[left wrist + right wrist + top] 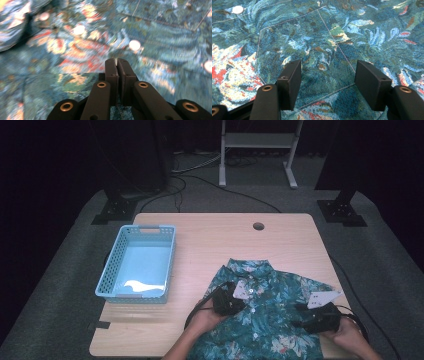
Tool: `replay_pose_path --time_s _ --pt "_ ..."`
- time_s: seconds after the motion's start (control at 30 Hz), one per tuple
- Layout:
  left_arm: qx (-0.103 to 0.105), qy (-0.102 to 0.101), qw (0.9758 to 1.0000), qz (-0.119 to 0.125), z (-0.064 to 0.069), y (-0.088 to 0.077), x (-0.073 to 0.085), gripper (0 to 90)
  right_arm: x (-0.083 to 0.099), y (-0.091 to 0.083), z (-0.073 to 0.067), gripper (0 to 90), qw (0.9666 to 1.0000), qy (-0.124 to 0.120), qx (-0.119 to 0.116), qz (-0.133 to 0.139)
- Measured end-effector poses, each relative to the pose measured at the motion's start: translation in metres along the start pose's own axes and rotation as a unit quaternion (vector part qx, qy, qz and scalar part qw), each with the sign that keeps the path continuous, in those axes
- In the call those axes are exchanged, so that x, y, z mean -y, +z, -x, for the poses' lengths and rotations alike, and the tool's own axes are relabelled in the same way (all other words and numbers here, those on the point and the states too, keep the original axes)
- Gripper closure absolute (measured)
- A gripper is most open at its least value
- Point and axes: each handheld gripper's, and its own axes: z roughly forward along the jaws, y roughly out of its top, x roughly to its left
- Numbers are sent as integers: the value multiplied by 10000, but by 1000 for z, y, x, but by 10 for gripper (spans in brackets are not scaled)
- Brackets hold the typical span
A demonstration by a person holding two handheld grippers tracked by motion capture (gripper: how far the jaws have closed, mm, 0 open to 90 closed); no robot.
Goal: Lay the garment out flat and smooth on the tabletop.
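A teal short-sleeved shirt with a leafy floral print and white buttons (267, 310) lies spread flat at the near edge of the pale wooden tabletop (210, 245). The left tool (117, 65) is clenched on its fabric; the right tool (327, 80) rests released over the chest pocket.

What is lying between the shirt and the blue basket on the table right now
Nothing visible. Bare table lies between the floral shirt and the blue basket, which looks empty inside. The left gripper is shut at the shirt's fabric, and the right gripper sits open over the shirt's pocket.
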Motion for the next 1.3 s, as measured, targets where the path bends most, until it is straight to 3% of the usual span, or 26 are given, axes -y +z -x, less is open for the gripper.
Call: replay_pose_path --time_s 0.2,0.57,1.3 --pt "-230 5 9997 -2 -11 -18 -3 878 12 -9 11 379 9998 155 125 56" --pt "-566 -98 9983 -10 -30 -51 3 878 14 -12 11 374 9996 201 172 13" --pt "-1196 -315 9923 -112 -59 -95 25 878 11 -12 11 369 9996 201 177 -105"
